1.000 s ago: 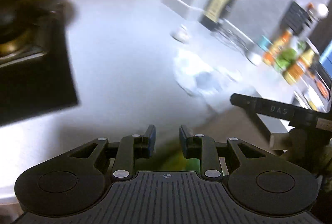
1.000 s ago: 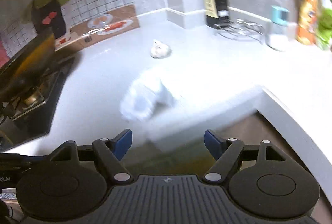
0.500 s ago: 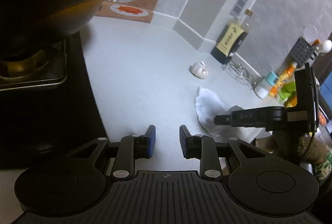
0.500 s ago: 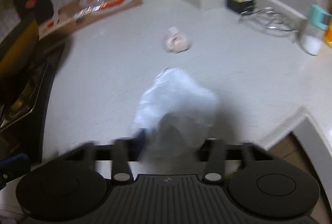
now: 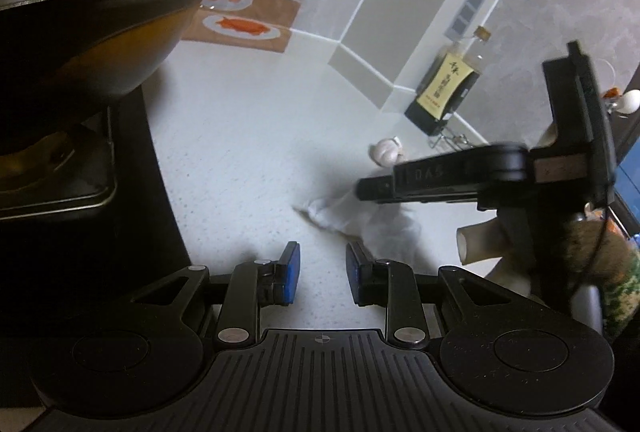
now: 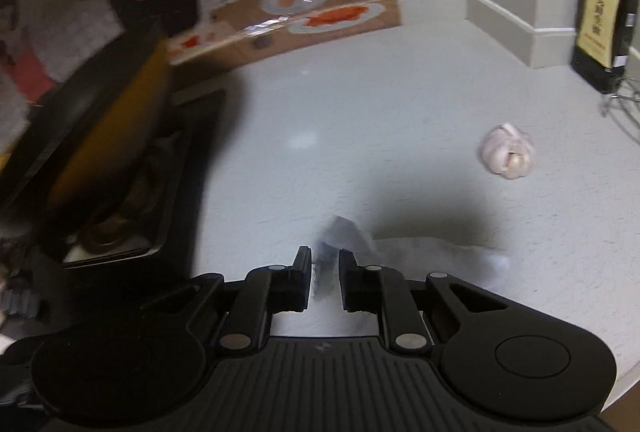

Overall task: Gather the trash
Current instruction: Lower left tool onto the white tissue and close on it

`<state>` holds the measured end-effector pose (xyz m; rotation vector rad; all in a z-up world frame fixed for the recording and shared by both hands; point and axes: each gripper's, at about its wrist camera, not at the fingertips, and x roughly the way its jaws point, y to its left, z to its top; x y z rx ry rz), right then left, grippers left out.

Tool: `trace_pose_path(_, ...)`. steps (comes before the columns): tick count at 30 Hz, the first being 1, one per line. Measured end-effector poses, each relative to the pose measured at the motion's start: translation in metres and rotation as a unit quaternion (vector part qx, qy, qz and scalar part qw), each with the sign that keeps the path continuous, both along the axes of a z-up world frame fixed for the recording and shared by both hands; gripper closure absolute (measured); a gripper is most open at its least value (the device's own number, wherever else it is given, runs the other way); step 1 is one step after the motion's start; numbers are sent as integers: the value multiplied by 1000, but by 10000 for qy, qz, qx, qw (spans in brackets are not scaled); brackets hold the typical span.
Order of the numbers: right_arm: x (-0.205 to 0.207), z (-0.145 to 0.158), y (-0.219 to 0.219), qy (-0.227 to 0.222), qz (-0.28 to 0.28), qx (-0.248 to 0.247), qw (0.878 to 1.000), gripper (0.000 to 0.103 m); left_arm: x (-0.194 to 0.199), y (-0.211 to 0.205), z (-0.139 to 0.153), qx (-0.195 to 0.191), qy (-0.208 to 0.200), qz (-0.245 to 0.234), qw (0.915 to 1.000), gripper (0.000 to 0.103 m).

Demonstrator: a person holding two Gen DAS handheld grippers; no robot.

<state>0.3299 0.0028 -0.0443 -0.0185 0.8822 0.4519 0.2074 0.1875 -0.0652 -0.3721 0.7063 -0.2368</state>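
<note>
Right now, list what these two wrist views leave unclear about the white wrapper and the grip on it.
- White wrapper: blurred in the right wrist view, so its shape and material are unclear.
- Right gripper: its jaws have just been closing with the wrapper's edge between them; blur hides whether the pads pinch it.
- Left wrist view: the right gripper's body covers part of the wrapper.
- Left gripper: open, nothing between its fingers.

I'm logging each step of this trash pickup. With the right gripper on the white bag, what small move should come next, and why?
Probably lift the right gripper a little. Its jaws have just been closing and now pinch an edge of the bag, which otherwise lies slack on the counter. The left gripper is open and empty, and the garlic lies clear of the bag.
</note>
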Motion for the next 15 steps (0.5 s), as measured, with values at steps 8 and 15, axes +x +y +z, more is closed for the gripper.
trace_pose_path(8, 10, -32, -13, -45, -409, -754, 9963, 88, 9, 6, -7, -78, 161, -29, 9998, 75)
trace_pose_path(15, 0, -36, -12, 278, -222, -332, 9988, 87, 15, 7, -7, -55, 223, -65, 9997, 75)
